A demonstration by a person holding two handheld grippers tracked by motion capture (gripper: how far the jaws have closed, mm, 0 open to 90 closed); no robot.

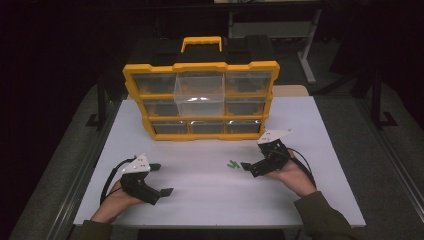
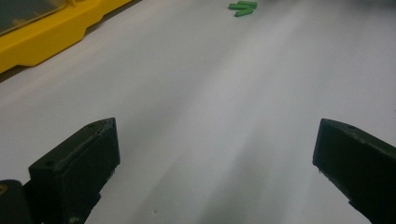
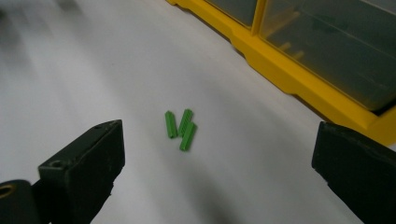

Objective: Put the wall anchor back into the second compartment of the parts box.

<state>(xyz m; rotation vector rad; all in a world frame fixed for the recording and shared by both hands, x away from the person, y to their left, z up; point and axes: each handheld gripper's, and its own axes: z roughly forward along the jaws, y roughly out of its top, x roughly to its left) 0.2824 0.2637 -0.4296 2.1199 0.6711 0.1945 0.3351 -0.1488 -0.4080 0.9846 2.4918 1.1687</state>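
Observation:
Three small green ribbed pegs lie together on the white table, in front of a yellow organizer case. My right gripper rests just right of the pegs, open and empty. In the right gripper view the pegs lie a short way ahead, between the lines of the wide-spread jaws of the right gripper. My left gripper sits at the front left, open and empty. In the left gripper view the pegs lie far ahead of the left gripper.
The yellow case stands upright at the table's back, with clear drawers; its top middle drawer sticks out forward. The case's yellow edge shows at upper left in the left gripper view, and its frame at upper right in the right gripper view.

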